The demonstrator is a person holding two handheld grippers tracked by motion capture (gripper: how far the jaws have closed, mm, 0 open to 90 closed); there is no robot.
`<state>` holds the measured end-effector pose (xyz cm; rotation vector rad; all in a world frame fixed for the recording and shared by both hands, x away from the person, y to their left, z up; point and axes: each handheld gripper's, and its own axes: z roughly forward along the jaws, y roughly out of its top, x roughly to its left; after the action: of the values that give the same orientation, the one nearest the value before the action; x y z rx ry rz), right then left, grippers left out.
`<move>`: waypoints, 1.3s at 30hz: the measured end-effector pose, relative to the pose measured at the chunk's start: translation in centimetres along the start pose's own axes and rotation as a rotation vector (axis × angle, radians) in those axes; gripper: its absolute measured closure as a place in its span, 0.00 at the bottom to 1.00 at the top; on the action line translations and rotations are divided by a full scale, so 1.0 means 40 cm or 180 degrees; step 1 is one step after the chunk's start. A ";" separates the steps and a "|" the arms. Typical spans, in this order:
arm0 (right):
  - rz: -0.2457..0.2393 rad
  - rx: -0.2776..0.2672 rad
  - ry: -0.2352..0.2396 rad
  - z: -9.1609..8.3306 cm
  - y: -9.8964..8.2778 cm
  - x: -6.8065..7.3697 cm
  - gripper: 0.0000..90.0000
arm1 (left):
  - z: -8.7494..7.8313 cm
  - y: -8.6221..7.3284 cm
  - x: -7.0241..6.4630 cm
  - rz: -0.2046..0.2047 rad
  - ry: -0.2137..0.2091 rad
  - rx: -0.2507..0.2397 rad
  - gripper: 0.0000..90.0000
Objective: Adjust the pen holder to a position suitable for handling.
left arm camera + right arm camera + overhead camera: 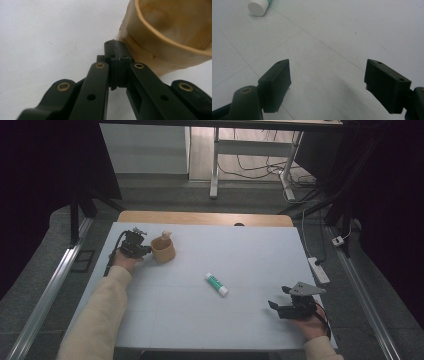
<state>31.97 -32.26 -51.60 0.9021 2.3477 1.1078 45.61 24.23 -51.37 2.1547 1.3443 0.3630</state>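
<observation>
Tan cup (pixel 163 249) stands near the desk's (pixel 240 250) far left corner, a small tan piece resting at its rim. Left gripper (pixel 141 247) sits just beside it, jaws pressed together on nothing, their tips at the cup's (pixel 172 37) outer wall. Right gripper (pixel 275 306) rests near the near right corner, jaws spread wide over bare surface. 1 green-and-white glue stick (pixel 216 284) lies mid-desk, well apart from both.

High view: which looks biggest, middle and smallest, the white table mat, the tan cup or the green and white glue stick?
1. White table mat, biggest by far.
2. Tan cup, squat and wide.
3. Green and white glue stick, thinnest; about as long as the cup is wide, so those two are close.
</observation>
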 end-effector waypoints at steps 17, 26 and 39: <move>-0.0010 0.0020 0.0002 0.001 0.000 0.000 0.23 | 0.027 0.027 -0.051 0.0132 -0.0110 -0.0015 0.99; -0.0009 0.0012 0.0010 0.000 0.000 0.000 0.23 | 0.047 0.052 -0.089 0.0209 -0.0174 -0.0023 0.99; -0.0013 0.0006 0.0021 -0.001 0.000 0.000 0.23 | 0.070 0.081 -0.142 0.0321 -0.0263 -0.0030 0.99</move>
<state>31.94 -32.27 -51.58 0.8951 2.3551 1.1087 46.79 17.23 -51.30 2.2101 1.1896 0.3153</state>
